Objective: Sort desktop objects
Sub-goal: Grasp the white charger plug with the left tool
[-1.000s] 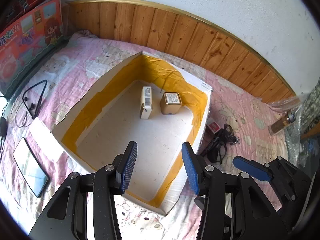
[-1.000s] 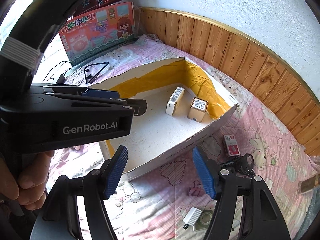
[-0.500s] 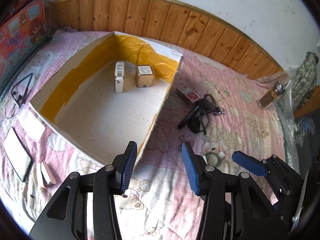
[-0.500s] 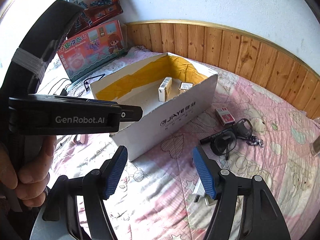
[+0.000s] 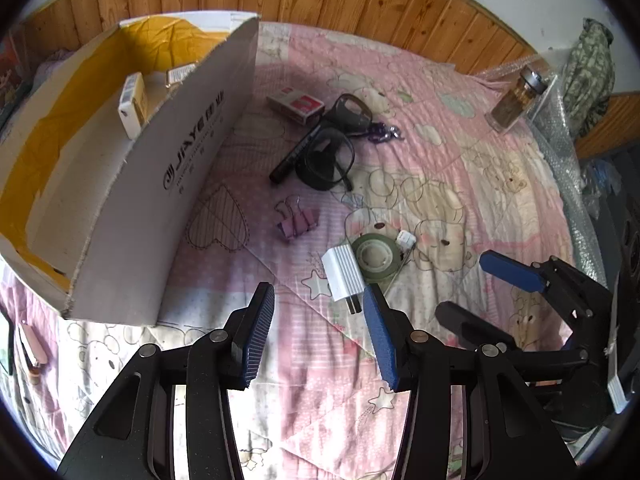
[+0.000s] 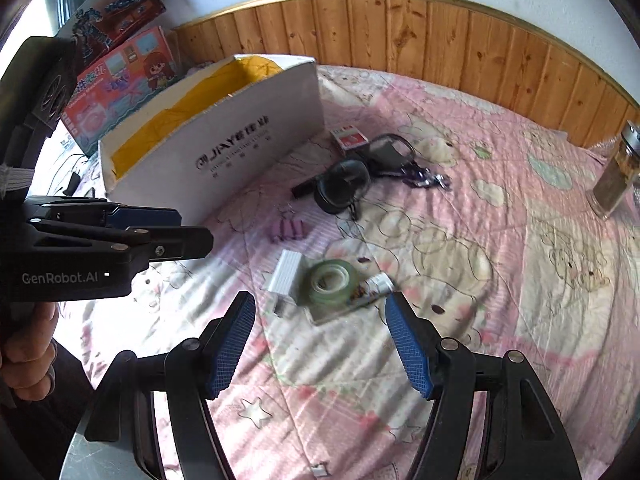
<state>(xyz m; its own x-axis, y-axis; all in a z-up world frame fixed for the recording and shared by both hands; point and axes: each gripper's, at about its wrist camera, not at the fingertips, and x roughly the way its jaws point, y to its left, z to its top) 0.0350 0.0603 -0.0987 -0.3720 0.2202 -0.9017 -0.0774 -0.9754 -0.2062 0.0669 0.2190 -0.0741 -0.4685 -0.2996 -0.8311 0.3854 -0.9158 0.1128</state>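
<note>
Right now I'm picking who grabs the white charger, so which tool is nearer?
Left. The left tool hangs just short of the white charger; the right tool sits farther back, nearer the tape roll.

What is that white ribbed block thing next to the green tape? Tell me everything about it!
The white charger plug is a small blocky adapter that looks like plastic, with fine ridges along its top. Two metal prongs stick out of the end nearer the cameras. It lies flat on the pink cartoon quilt, right beside the green tape roll; they seem to touch. It sits just ahead of both open grippers, left gripper and right gripper, and neither one touches it.
</note>
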